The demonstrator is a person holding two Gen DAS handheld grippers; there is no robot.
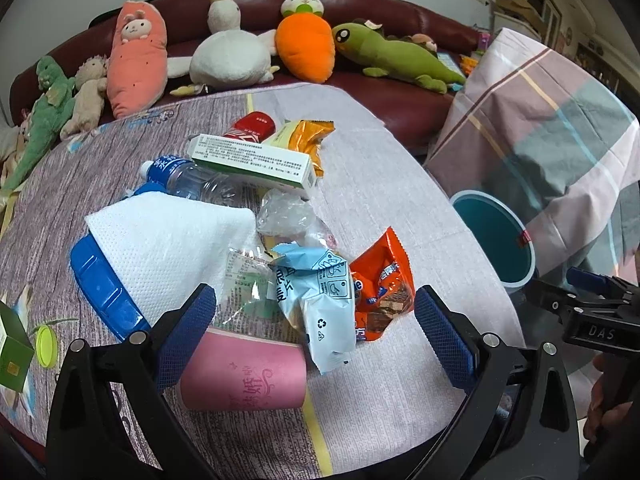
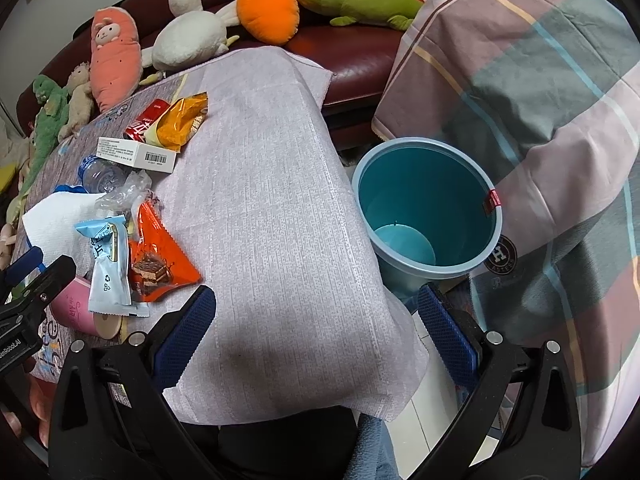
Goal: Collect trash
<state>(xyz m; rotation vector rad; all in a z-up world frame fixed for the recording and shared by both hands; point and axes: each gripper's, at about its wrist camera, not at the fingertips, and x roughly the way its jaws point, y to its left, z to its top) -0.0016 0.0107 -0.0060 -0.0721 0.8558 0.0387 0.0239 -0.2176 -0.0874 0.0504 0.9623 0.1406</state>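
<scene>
A heap of trash lies on the table: a pink paper cup (image 1: 244,376) on its side, a light blue wrapper (image 1: 320,300), an orange snack wrapper (image 1: 384,284), a white paper towel (image 1: 172,240), a clear plastic bag (image 1: 286,212), a plastic bottle (image 1: 188,178), a white and green carton (image 1: 252,158), a red can (image 1: 252,126) and a yellow wrapper (image 1: 308,140). My left gripper (image 1: 316,332) is open just above the pink cup and blue wrapper. My right gripper (image 2: 316,332) is open and empty over the table's right edge, next to the teal bin (image 2: 428,208).
The teal bin (image 1: 496,236) stands on the floor right of the table, with a checked blanket (image 2: 540,120) behind it. A blue tray (image 1: 104,284), a green box (image 1: 12,348) and a yellow-green lid (image 1: 46,346) lie at the left. Plush toys (image 1: 228,52) line the sofa.
</scene>
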